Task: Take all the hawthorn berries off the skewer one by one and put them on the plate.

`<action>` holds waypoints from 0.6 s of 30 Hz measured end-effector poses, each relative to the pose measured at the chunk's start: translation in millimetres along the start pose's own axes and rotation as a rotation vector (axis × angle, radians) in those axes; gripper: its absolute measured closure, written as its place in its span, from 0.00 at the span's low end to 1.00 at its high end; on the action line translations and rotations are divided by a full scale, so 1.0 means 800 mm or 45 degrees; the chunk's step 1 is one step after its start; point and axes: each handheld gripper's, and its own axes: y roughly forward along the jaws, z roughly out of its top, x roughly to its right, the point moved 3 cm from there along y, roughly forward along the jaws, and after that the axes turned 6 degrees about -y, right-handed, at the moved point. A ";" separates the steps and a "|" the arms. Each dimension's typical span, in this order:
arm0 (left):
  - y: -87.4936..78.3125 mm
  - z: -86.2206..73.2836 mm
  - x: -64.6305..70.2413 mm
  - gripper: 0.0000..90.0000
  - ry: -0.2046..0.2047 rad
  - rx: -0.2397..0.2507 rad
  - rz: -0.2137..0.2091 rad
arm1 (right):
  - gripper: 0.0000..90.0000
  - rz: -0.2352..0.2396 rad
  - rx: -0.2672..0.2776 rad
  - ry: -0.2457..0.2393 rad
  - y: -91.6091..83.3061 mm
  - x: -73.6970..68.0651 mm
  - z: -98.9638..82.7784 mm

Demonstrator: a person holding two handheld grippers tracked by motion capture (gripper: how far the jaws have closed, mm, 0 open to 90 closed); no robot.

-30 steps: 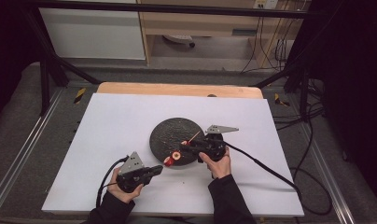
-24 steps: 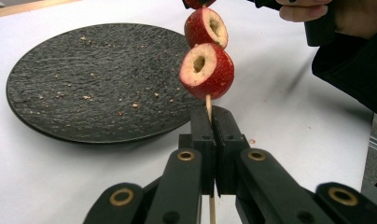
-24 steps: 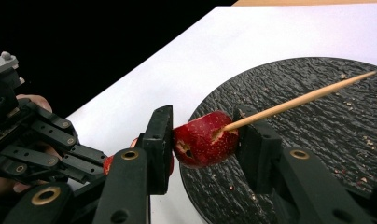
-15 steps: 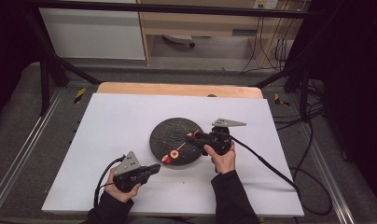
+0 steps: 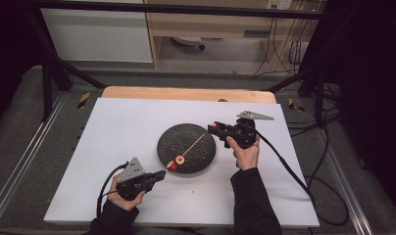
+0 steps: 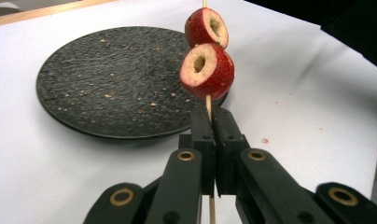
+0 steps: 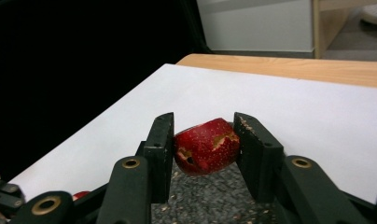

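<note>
Right claw [image 7: 203, 154] clamped on red fruit [image 7: 206, 146] above dark plate [image 5: 186, 147]; left claw [image 6: 210, 122] pinching skewer [image 6: 208, 103].

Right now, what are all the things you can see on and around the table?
Plate: one, dark speckled, middle of the table.
Skewer: one, thin wooden, slanting over the plate.
Cored fruits on the skewer: two, red, near its held end.
Loose fruit: one, red.
Table cover: one, white.
Wooden tabletop: one, tan, far edge.
Cables: several, black, floor at right.
Left gripper: black, shut on the skewer.
Right gripper: black, shut on the loose fruit.
</note>
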 end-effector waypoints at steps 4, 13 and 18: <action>-0.004 0.002 -0.005 0.98 -0.011 0.014 0.019 | 0.67 -0.040 -0.011 -0.012 -0.002 0.006 0.001; -0.014 0.006 -0.020 0.98 -0.053 0.049 0.059 | 0.67 -0.029 -0.142 -0.032 0.039 0.001 -0.038; -0.015 0.006 -0.023 0.98 -0.059 0.049 0.067 | 0.67 -0.036 -0.220 -0.048 0.067 -0.001 -0.064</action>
